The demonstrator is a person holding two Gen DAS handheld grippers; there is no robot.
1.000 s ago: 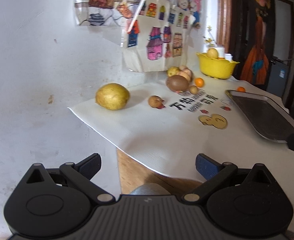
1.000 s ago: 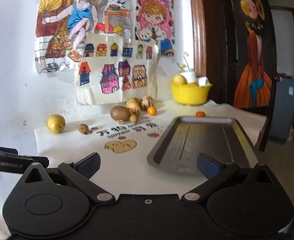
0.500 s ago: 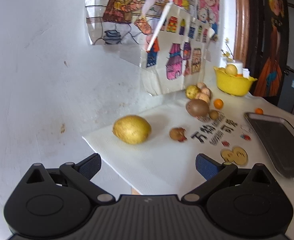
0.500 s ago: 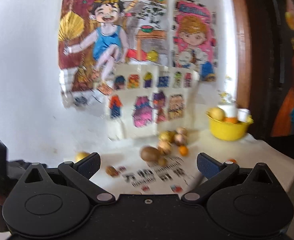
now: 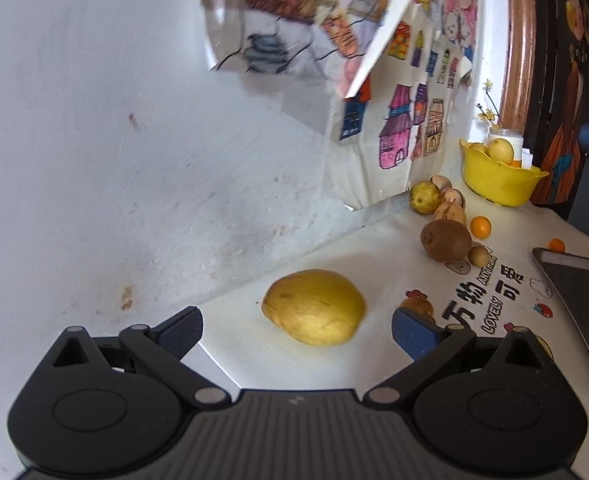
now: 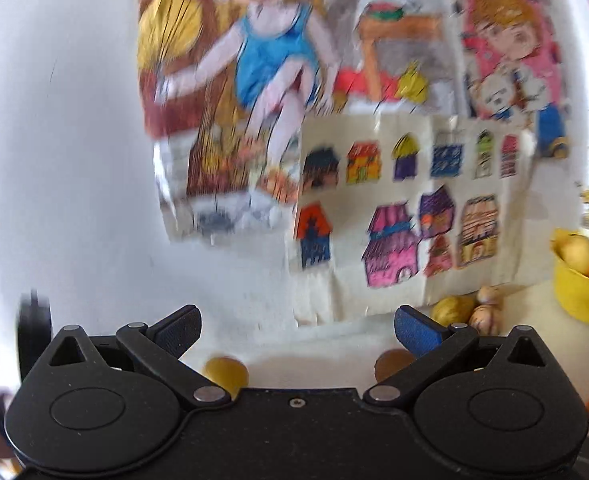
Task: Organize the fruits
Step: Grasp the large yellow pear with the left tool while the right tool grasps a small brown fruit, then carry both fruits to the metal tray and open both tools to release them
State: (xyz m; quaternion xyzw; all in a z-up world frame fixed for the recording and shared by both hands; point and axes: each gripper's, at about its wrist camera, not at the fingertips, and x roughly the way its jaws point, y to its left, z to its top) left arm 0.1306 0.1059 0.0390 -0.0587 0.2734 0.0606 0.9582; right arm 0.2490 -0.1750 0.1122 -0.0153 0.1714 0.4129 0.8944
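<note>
Motion-blurred wall drawings [image 6: 334, 120]; tray [image 5: 586, 300] cropped at right edge.

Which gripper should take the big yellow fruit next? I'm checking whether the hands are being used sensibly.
Left, probably. The left gripper is open and the big yellow fruit lies directly ahead between its fingers. The right gripper is also open but points at the wall drawings, with that fruit low beneath it.

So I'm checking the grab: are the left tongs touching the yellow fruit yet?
Apart. The left wrist view shows white cloth between the yellow fruit and both open fingers.
</note>
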